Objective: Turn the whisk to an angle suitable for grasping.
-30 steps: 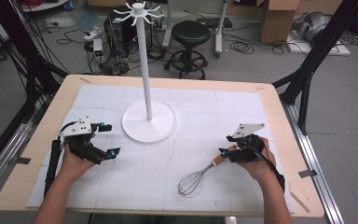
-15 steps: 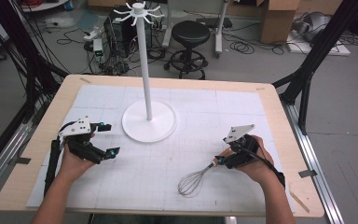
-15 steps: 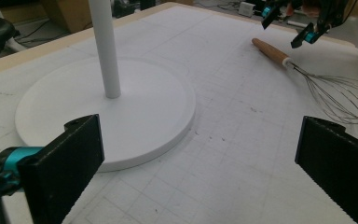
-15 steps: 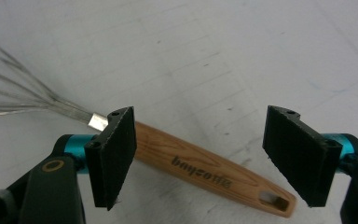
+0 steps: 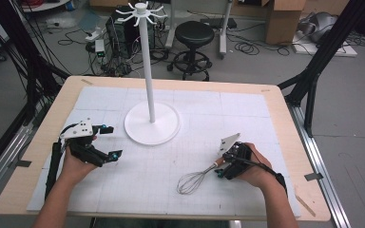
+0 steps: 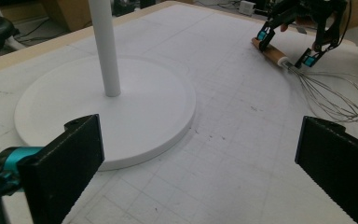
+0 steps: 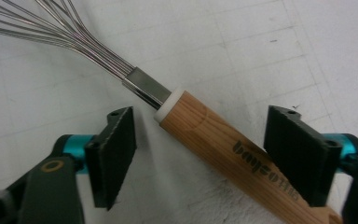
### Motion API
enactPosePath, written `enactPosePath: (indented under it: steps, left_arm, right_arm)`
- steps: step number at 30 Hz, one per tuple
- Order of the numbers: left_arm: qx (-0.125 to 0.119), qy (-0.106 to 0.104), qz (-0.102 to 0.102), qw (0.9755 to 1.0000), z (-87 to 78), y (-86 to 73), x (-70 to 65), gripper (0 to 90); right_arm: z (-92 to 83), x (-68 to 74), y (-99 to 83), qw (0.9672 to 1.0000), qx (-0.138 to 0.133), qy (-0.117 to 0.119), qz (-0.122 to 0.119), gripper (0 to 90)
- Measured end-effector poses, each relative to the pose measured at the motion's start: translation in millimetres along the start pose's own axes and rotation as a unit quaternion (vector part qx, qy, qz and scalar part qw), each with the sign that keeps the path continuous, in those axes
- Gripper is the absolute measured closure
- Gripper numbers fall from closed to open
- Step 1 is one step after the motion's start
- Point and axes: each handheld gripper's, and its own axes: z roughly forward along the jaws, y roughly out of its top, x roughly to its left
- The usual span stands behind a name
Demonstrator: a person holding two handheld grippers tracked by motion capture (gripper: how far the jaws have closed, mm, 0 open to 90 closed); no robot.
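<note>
Right gripper view: whisk [image 7: 223,140] handle lies between the right claw's [image 7: 209,154] two jaws – gaps on both sides, pads not pressing, so released. Jaws have just been closing a bit, handle between them but not gripped. This view gives the detail the others lack – wood grain, dark print on the handle, white collar, steel ferrule where the wires gather.

High view gives layout. Landmark: white stand [image 5: 151,121], round base, tall pole, hook crown on top. Whisk [image 5: 197,178] lies flat on the table's [image 5: 275,102] white grid mat [image 5: 247,114], on the near right of the stand's base, well apart from it; wire head points toward the near edge, handle under the right claw [image 5: 221,170]. Left claw [image 5: 111,141] is just left of the base, near it, jaws wide apart, nothing between – released.

Left gripper view: stand base [image 6: 135,107] right ahead between its own jaws [image 6: 198,163], with right claw [image 6: 286,46] straddling the whisk handle [image 6: 272,52] beyond the base.

Count: one whisk, one stand, two claws, two hands.

Around: black stool [image 5: 194,35], cardboard boxes, cables on the floor behind the stand, beyond the table. Nothing between either claw and the whisk; the right hand [image 5: 256,166] covers the handle's end in the high view.
</note>
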Motion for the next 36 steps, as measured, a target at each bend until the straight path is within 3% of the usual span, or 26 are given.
enactPosePath:
  steps: [1, 2, 9, 11, 14, 22, 29, 32, 33, 36]
  left_arm:
    - [0.000, 0.000, 0.000, 1.0000, 0.1, -0.1, 0.0, 1.7]
    - [0.000, 0.000, 0.000, 1.0000, 0.2, -0.1, 0.0, 1.7]
    - [0.000, 0.001, -0.001, 1.0000, 0.1, -0.1, 0.1, 1.7]
    - [0.000, 0.001, 0.000, 1.0000, 0.1, 0.0, 0.0, 1.7]
    - [-0.001, 0.000, 0.000, 1.0000, 0.0, 0.1, -0.1, 1.7]
    - [-0.005, 0.002, -0.002, 1.0000, -1.4, 0.5, 0.3, 1.7]
    - [-0.005, 0.002, -0.001, 1.0000, -2.5, 0.8, 0.8, 1.7]
    - [-0.006, 0.002, -0.002, 1.0000, -2.6, 0.7, 0.9, 1.7]
    - [-0.005, 0.002, -0.002, 1.0000, -2.7, 0.7, 0.9, 1.7]
    - [-0.007, 0.002, -0.002, 1.0000, -3.0, 0.7, 0.9, 1.7]
  right_arm:
    - [0.0, 0.0, 0.0, 1.0000, 0.000, 0.000, 0.000, 29.4]
    - [-1.5, -1.1, -0.3, 1.0000, -0.002, 0.003, 0.002, 37.9]
    - [-2.8, 2.0, 1.7, 0.9999, 0.003, 0.004, -0.012, 44.6]
    - [-3.1, 6.0, 5.7, 0.9997, -0.005, 0.011, -0.022, 54.6]
    - [-1.9, 10.2, 11.5, 0.9990, -0.011, 0.024, -0.036, 62.6]
    - [6.8, 18.4, 27.0, 0.9969, -0.014, 0.046, -0.063, 73.3]
    - [14.7, 25.0, 41.4, 0.9960, -0.024, 0.045, -0.073, 73.0]
    - [14.2, 25.5, 41.4, 0.9965, -0.020, 0.043, -0.069, 69.0]
    - [13.9, 25.7, 40.5, 0.9969, -0.021, 0.038, -0.066, 62.7]
    - [7.0, 25.6, 33.5, 0.9976, -0.031, 0.033, -0.053, 60.3]
